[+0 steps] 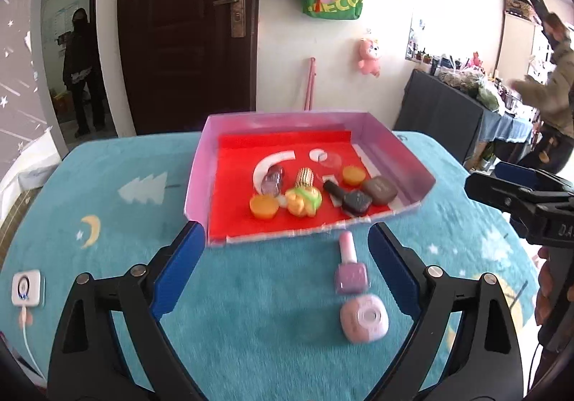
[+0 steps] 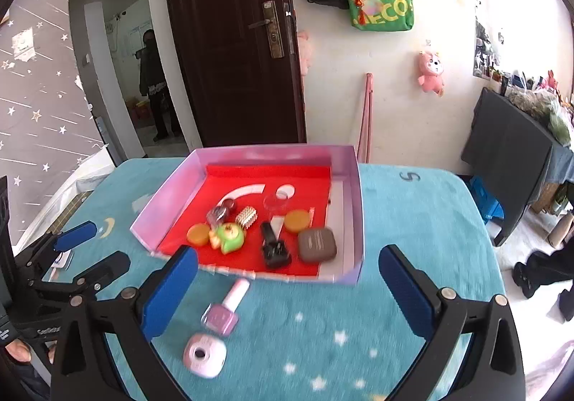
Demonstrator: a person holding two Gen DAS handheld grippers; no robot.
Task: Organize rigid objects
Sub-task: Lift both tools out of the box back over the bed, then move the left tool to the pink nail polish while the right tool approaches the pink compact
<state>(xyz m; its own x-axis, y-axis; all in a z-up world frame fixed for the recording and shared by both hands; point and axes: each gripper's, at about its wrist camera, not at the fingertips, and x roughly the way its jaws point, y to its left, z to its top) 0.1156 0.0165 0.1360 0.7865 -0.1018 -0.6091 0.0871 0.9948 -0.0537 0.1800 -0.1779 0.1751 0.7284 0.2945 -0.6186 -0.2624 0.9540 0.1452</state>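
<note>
On the far left of the desk (image 1: 233, 293), which is covered in teal plush cloth, a small white device (image 1: 27, 288) with a cable lies flat, well apart from everything else.

The left gripper (image 1: 287, 264) hangs over the desk with its blue-padded fingers (image 1: 179, 268) spread wide and holding nothing. Between those fingers, nearer the right one, lies a pink nail polish bottle (image 1: 349, 266) on its side, cap pointing toward the tray. Just beside its base, closer to the camera, sits a round-cornered pink case (image 1: 364, 318).

Beyond the fingertips stands the pink-walled tray (image 1: 201, 164) with a red floor. From left to right it holds an orange disc (image 1: 263, 206), a silvery trinket (image 1: 272, 180), a yellow-green toy (image 1: 303, 200) with a gold ribbed cap (image 1: 305, 178) behind it, a black nail polish bottle (image 1: 349, 198), a second orange disc (image 1: 353, 174) and a brown case (image 1: 379, 189).

The right gripper (image 2: 287, 288) is also opened wide and empty. In its view the pink bottle (image 2: 226, 307) and pink case (image 2: 204, 356) lie just inside its left finger (image 2: 168, 293), and the tray's near wall is between the fingertips. It shows at the right edge of the left camera, away from the pink items.
</note>
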